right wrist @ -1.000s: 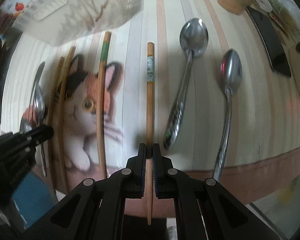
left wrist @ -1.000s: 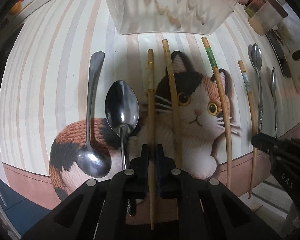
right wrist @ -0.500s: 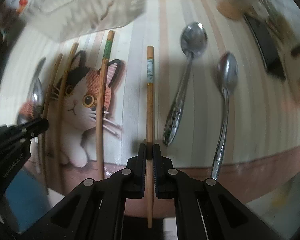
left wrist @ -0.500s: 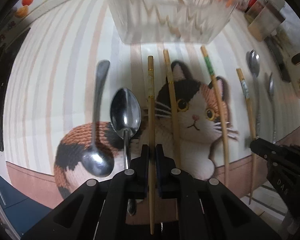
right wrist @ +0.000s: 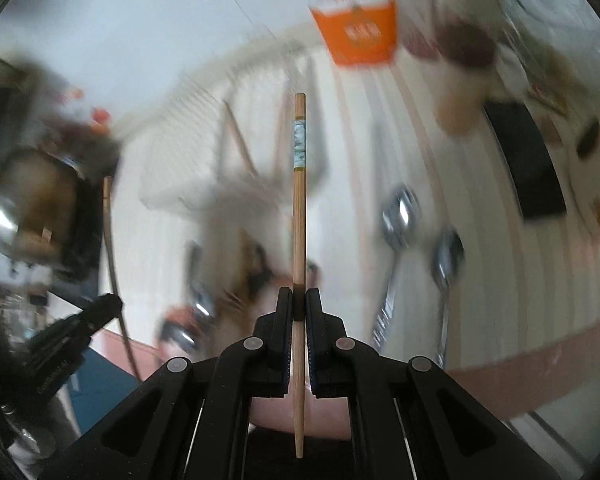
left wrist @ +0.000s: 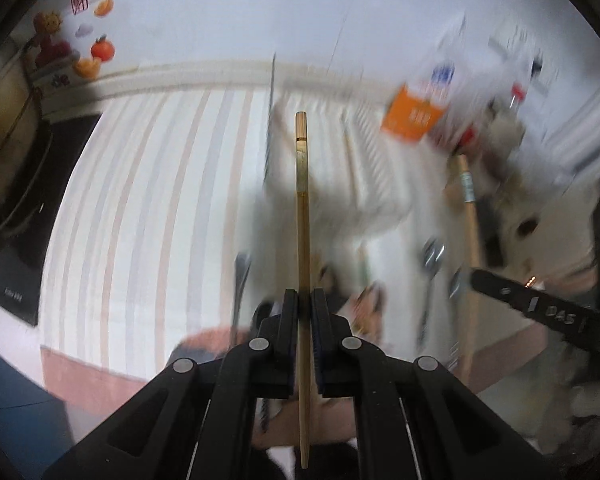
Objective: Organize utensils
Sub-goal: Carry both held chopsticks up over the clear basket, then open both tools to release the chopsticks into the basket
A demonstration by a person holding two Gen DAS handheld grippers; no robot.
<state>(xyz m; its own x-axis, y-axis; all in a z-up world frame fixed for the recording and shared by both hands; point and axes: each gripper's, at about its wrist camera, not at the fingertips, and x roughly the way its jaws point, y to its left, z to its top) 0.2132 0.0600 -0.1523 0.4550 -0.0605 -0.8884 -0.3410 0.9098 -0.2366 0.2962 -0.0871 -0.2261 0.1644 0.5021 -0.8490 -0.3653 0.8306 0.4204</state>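
The left tongs (left wrist: 305,312) are gripping a plain chopstick (left wrist: 302,216) above the bench (left wrist: 148,208). The right tongs (right wrist: 299,312) are gripping a banded chopstick (right wrist: 299,208), both sticks pointing at the blurred plastic bin (right wrist: 204,168).

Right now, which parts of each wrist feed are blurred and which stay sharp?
Left wrist view: the held chopstick and jaws are crisp; the spoons, organizer and orange carton behind smear. Right wrist view: the banded chopstick is sharp; the spoons and cat mat streak with motion.
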